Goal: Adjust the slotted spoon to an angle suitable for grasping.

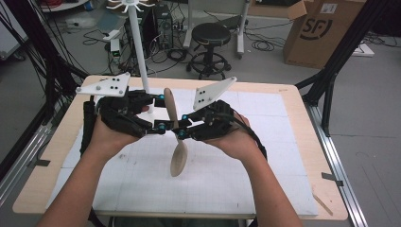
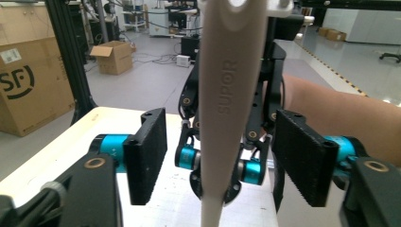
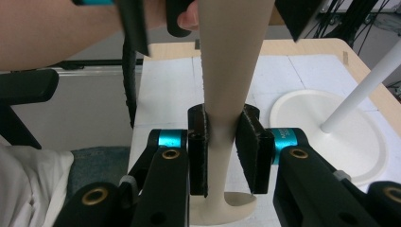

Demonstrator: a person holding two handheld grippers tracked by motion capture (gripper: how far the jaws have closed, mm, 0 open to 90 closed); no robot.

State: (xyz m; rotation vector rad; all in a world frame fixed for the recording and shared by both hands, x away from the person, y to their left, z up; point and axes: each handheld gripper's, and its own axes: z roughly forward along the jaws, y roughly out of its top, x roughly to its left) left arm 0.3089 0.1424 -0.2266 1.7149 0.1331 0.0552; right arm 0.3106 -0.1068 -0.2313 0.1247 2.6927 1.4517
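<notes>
High view shows a beige spoon [image 1: 174,137] held upright above the desk [image 1: 265,142], bowl end down, between the two tongs. The right tongs [image 1: 181,134] are pinching the spoon at the narrow neck just above the bowl; in the right gripper view both pads [image 3: 198,151] press flat on either side of the neck [image 3: 222,137], which keeps the spoon from swinging. The left tongs [image 1: 162,112] stand spread, one jaw on each side of the upper handle; in the left gripper view the handle [image 2: 224,104], marked SUPOR, rises between the pads [image 2: 150,151] with a gap on both sides. This arrangement suggests a hand-over: one grip carries the load low down while the other lines up higher, near the hanging hole at the handle's end. A white stand with a round base [image 3: 331,123] and an upright pole [image 1: 139,52] sits on the desk beyond the left tongs; its top appears to carry hooks, though they are small in the high view. No container holds anything here.
</notes>
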